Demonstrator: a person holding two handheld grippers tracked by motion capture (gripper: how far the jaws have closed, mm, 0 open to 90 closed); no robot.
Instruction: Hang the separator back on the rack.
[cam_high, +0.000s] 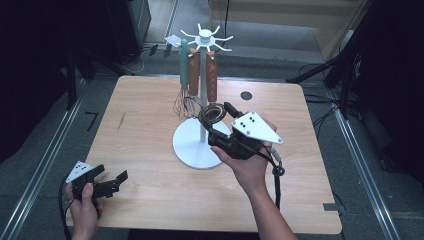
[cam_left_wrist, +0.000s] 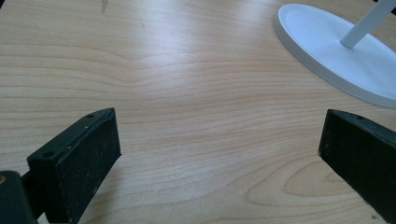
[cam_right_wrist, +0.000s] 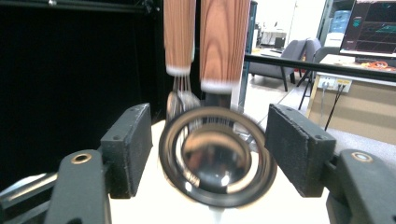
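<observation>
Light wood table (cam_high: 150, 150) in a dark lab. Nearest, left tool (cam_high: 107, 184) rests low on it, jaws wide open, nothing between. Mid-table, right tool (cam_right_wrist: 208, 154) is at the white rack (cam_high: 200, 145); jaws spread wide w/ the ladle (cam_right_wrist: 217, 156) bowl between, pads not pressing. Ladle hangs from the rack, blurred. Beyond: whisk (cam_high: 184, 75), another wood-handled utensil (cam_high: 194, 75), both hung. Hanging looks done; left: pull right tool clear.

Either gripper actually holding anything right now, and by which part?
No. The right gripper brackets the hanging strainer, pads apart from its rim. The left gripper is open over bare table.
</observation>
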